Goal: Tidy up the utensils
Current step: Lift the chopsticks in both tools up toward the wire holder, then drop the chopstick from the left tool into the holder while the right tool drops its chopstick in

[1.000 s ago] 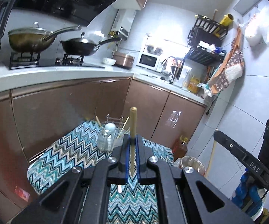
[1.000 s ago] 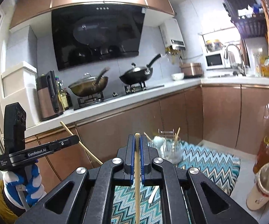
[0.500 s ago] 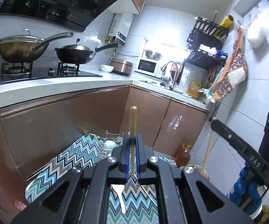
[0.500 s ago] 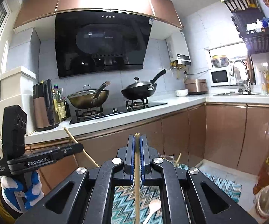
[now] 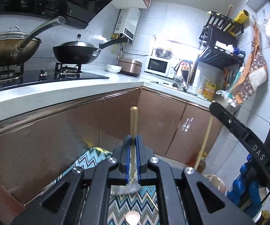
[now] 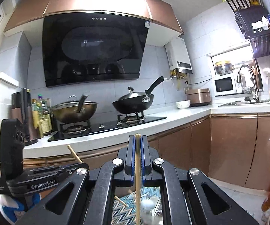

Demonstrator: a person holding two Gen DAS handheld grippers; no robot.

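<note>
Kitchen backdrop: white countertop, bronze cabinets, black wok on the far stove. Left gripper clenched on a gold-handled utensil, handle poking up past the blue pads. Right gripper clamped on a wooden chopstick, held upright. Zigzag cloth low and near, beneath both.

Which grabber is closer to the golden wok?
Left. The left gripper is below the golden wok, just to its right; the right gripper is farther right.
</note>
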